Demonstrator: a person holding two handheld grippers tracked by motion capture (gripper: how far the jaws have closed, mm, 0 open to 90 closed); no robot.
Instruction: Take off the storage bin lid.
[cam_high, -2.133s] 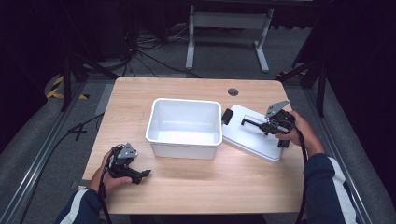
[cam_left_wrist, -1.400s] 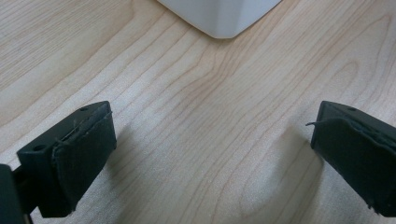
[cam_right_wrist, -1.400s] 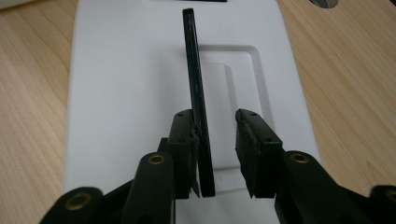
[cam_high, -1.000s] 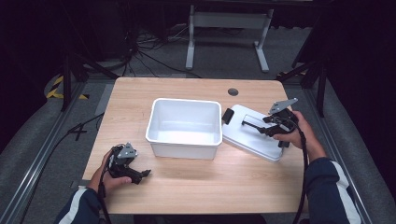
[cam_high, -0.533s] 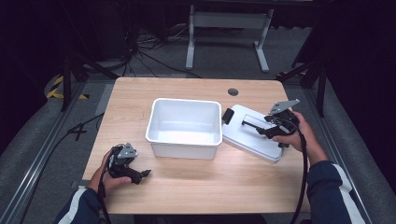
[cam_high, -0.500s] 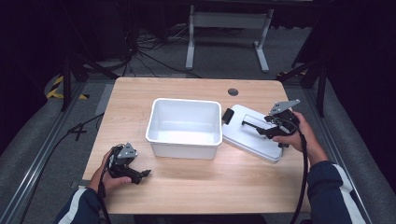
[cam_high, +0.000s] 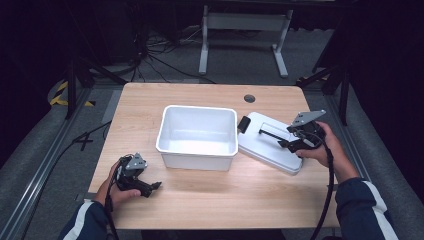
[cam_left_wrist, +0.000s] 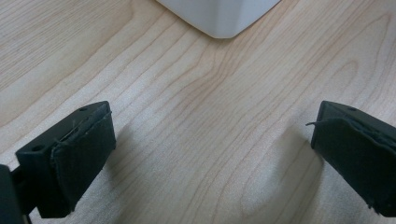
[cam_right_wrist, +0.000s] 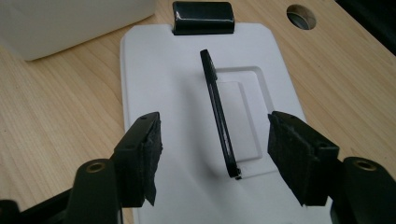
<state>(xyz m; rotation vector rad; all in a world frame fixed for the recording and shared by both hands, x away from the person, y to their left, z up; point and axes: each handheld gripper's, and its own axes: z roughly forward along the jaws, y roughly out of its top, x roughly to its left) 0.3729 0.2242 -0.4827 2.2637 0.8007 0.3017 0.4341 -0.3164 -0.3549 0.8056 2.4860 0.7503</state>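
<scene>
High view: white bin (cam_high: 197, 135) mid-table, lid (cam_high: 272, 142) beside, grommet hole (cam_high: 249, 98) behind.

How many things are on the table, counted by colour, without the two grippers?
White: 2, the tub and the lid.
Black: 2, the lid's clip and its thin upright handle.
Total: 4.

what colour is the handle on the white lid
Black. The thin handle stands up along the middle of the lid; the right gripper view shows it best.
</scene>
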